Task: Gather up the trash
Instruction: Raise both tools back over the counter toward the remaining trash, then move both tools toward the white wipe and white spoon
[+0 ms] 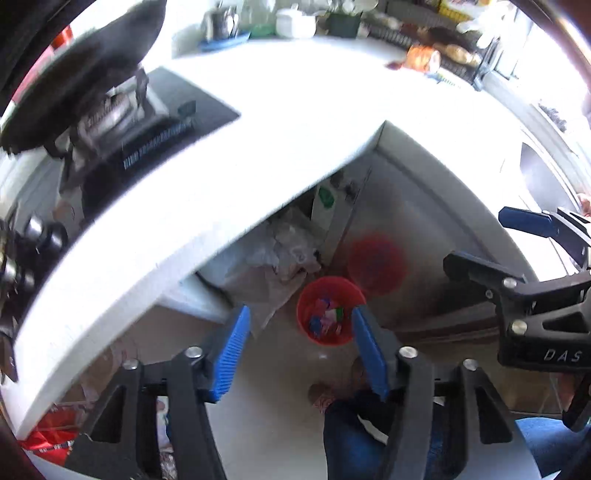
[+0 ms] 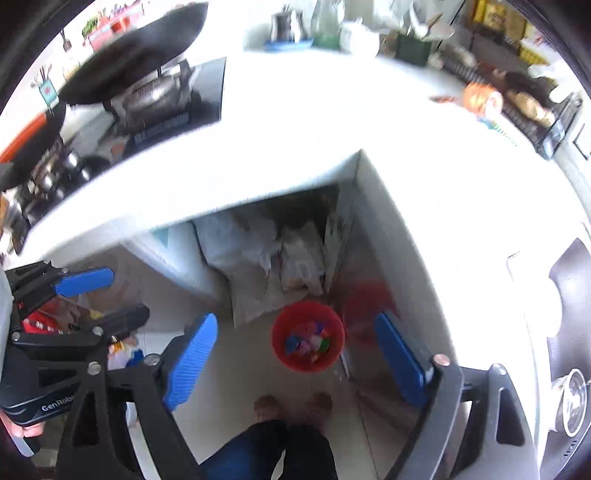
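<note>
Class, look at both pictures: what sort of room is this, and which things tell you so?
Most likely a home kitchen: a black wok on a stove, a white countertop, a metal kettle.

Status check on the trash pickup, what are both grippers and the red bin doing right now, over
Left gripper open, empty. Right gripper open, empty. Round red plastic bin on floor below, colourful scraps inside. White countertop edge overhangs beside it; path down looks clear.
</note>
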A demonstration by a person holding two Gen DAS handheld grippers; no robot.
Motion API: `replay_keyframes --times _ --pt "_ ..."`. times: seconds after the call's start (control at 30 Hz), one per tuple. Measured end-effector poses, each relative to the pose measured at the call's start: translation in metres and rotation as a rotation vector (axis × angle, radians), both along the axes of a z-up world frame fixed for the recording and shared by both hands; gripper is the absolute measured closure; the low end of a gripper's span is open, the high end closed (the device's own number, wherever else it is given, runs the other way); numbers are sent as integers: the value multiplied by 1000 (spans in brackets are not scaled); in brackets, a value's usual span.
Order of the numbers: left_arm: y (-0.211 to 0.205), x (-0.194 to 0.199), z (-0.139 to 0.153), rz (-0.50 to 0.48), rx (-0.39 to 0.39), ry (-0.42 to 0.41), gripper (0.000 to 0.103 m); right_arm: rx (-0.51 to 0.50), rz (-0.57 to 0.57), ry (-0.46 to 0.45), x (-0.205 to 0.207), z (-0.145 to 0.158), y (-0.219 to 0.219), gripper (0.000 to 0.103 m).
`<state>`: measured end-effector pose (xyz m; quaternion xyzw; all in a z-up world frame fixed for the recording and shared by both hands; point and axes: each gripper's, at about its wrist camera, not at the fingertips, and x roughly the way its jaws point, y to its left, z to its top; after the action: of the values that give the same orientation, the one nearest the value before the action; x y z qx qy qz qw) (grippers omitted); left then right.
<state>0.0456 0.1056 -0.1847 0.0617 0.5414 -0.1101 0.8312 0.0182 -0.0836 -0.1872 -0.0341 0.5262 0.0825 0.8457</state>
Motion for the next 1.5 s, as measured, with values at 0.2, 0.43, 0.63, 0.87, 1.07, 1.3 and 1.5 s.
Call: replay_keyframes --times 0.2,0.43,0.63,0.87,1.07,1.3,1.5 --pt "-18 9 40 -60 36 -97 32 -7 -67 -48 3 36 -15 4" --pt "-38 33 66 -117 32 -131 27 -62 -134 -104 9 65 -38 1" --pt "-64 61 73 -153 42 -129 27 -61 -183 -88 27 67 -56 1" --pt "-102 108 80 -202 65 -125 27 -33 -214 -86 61 73 -90 1" --pt "-132 166 76 -214 46 -94 27 -6 -245 -90 106 75 -122 1" --pt "-170 236 63 -223 53 -65 27 4 -248 -60 156 60 -163 10" --pt "-201 283 48 -233 78 -43 27 38 -260 -9 199 42 -196 21"
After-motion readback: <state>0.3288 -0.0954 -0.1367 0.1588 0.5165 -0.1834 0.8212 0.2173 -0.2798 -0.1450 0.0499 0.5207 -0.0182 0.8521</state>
